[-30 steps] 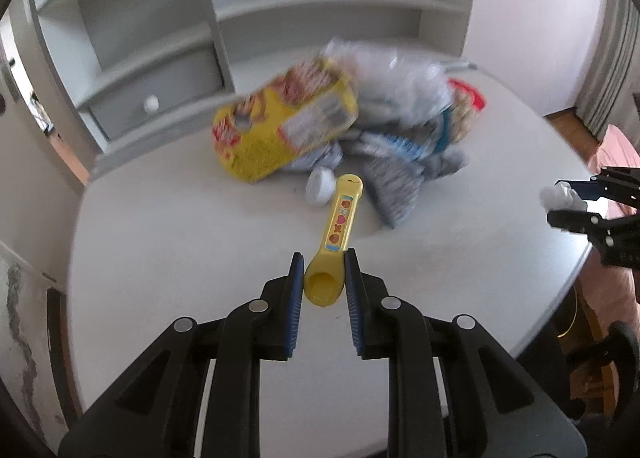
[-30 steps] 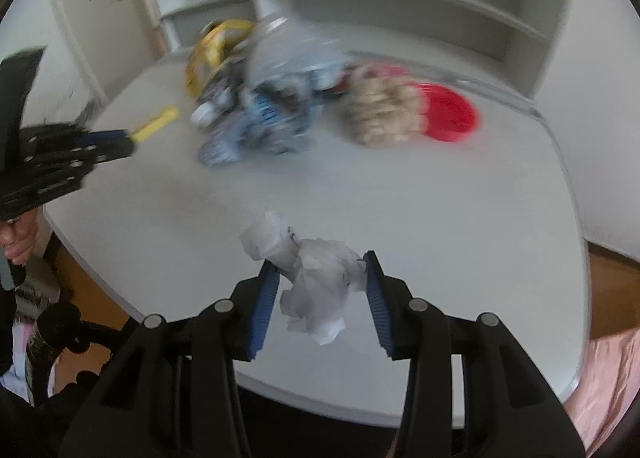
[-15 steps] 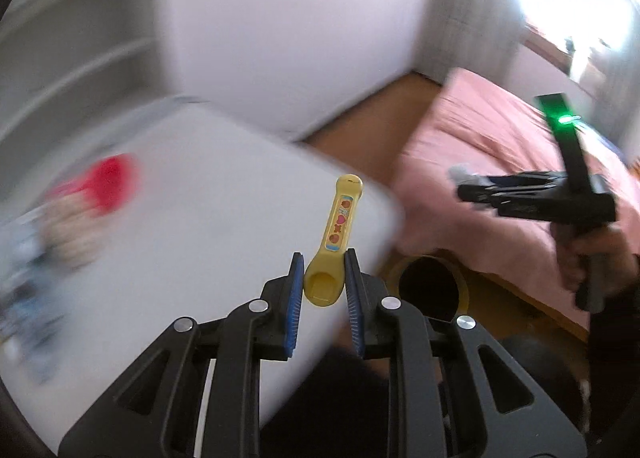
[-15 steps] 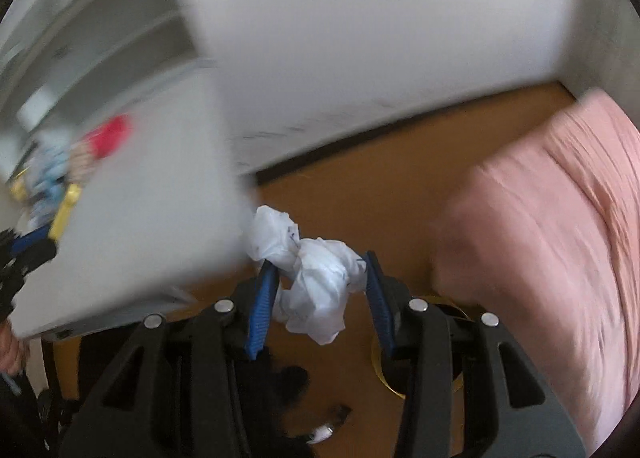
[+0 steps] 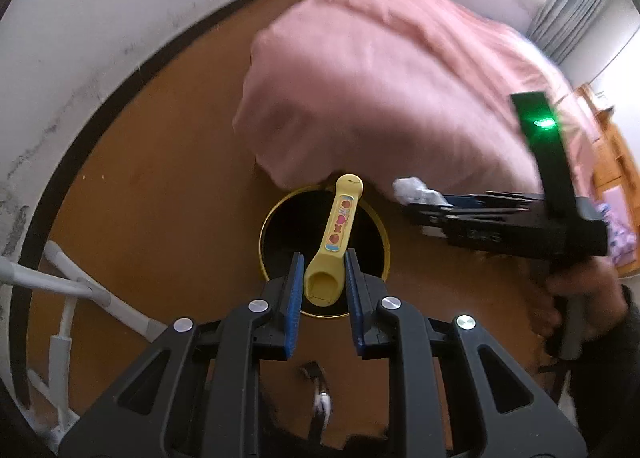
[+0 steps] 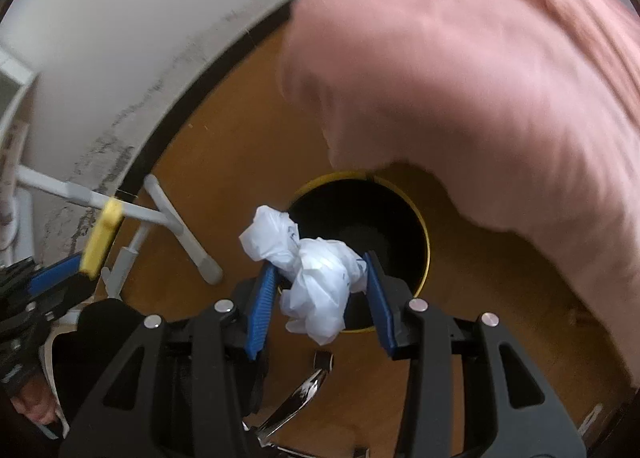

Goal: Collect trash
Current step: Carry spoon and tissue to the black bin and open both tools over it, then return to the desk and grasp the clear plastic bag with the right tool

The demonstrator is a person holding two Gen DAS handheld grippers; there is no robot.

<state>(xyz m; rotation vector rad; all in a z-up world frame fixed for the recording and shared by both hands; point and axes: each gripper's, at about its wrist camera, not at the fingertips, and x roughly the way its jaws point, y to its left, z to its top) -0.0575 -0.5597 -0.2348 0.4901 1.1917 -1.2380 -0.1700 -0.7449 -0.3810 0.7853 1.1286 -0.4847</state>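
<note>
Left gripper (image 5: 321,290) up close: blue pads clamped on the bowl end of a yellow plastic spoon (image 5: 335,239), the handle with its red stickers pointing away, out over the mouth of the bin (image 5: 264,226). That bin is black inside with a yellow rim, standing on the orange-brown floor (image 5: 160,186) directly below the spoon.

Right gripper (image 6: 320,290) now: pads squeezed against a crumpled white plastic wrapper (image 6: 316,278), which bulges up and out between them. It hangs above the near-left edge of the same bin (image 6: 424,234).

From the left wrist view, the right gripper sits just right of the bin, level, green light lit on top.

Beyond the bin, a pink blanket (image 5: 400,70) droops over its far rim. Farther left, a white metal frame (image 6: 168,218), then the scuffed white wall (image 5: 100,10).
</note>
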